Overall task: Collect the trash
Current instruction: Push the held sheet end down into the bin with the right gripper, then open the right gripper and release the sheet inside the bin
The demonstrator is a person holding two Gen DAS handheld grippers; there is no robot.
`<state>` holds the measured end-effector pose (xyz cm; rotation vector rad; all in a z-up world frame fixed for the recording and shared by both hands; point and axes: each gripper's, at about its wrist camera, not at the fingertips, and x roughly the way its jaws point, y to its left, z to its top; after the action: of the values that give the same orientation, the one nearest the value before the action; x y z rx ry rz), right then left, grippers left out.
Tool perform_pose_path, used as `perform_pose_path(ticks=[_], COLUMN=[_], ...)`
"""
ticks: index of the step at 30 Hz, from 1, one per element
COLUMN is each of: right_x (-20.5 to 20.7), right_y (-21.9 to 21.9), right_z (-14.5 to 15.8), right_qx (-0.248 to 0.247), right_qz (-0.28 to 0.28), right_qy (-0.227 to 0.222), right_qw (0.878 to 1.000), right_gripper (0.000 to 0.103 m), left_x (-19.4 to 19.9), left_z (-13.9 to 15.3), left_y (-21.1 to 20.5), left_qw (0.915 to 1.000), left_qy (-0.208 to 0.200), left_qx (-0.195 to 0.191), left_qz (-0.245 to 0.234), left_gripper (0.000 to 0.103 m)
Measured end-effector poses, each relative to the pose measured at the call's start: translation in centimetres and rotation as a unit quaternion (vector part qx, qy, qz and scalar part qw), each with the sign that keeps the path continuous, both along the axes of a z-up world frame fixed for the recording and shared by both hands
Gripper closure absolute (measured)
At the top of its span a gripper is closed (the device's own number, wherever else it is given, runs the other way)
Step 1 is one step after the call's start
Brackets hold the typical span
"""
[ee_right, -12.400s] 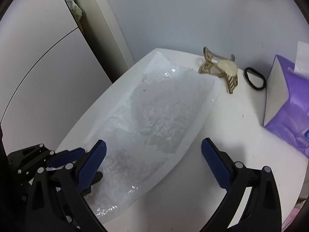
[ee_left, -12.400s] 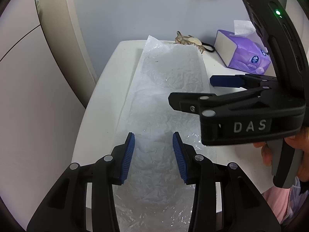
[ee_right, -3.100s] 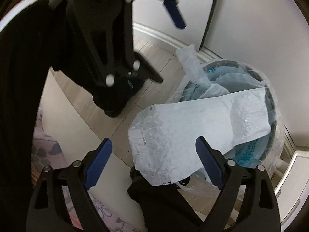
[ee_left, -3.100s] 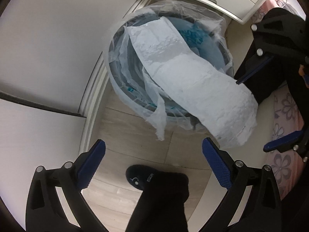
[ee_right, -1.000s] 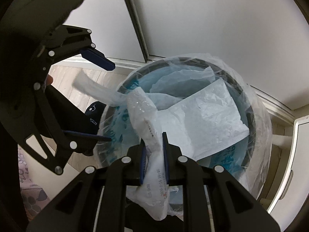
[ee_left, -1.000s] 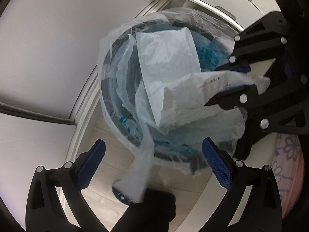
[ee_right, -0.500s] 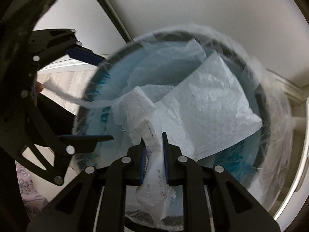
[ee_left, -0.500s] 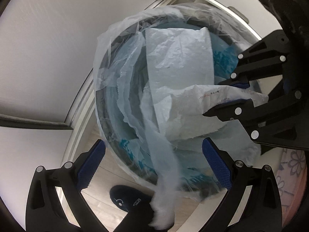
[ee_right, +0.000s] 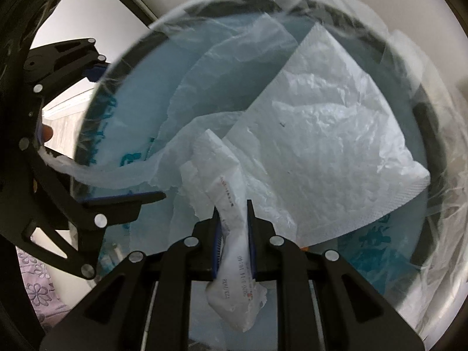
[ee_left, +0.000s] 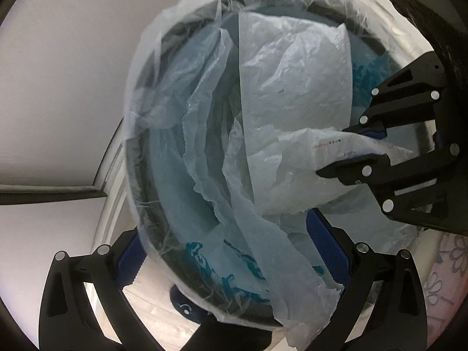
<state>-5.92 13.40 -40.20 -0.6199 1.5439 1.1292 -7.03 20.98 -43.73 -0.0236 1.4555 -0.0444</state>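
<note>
A white plastic bag (ee_right: 321, 146) lies folded inside the round trash bin (ee_right: 421, 117), which is lined with a clear blue-printed liner. My right gripper (ee_right: 232, 204) is shut on the bag's printed end and holds it over the bin's near side. It also shows in the left wrist view (ee_left: 354, 152), pinching the bag (ee_left: 292, 87). My left gripper (ee_left: 225, 251) is open and empty, straddling the bin's near rim (ee_left: 140, 175), with a loose strip of liner (ee_left: 278, 263) hanging between its fingers.
White wall and cabinet panels (ee_left: 58, 87) stand behind the bin. A dark slipper (ee_left: 184, 304) sits on the wooden floor below the bin. Floral purple fabric (ee_left: 444, 278) lies at the right.
Both grippers have moved closer over the bin. The right gripper, still shut on the bag's end, has pushed the bag deeper inside. The left gripper stays open.
</note>
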Motion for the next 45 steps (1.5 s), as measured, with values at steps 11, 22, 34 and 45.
perform_pose_path(ticks=[11,22,34,45], right_x=[-1.3,-1.3,-1.8,-1.6], right_y=[0.8,1.4,0.1,-1.0], right_z=[-3.2,-4.4,-3.3,2.0], right_qx=[-0.03,-0.041,-0.042,-0.002], right_qz=[0.0,0.015,0.01,-0.013], right_qy=[0.018,0.027,0.004,-0.019], right_qw=[0.999,0.999,0.999,1.0], right_gripper=[0.087,0.087,0.048,0.013], left_x=[0.1,1.8,0.9,-0.7], left_z=[-1.9,-2.1,-1.1,2.4], left_y=[-0.3,0.9,0.9,1.6], left_qw=[0.9998,0.9997,0.9998,0.9987], left_qy=[0.02,0.025,0.012,-0.027], left_qx=[0.006,0.005,0.013,0.017], left_qz=[0.004,0.008,0.01,0.04], left_gripper=[0.006,0.006,0.006,0.006])
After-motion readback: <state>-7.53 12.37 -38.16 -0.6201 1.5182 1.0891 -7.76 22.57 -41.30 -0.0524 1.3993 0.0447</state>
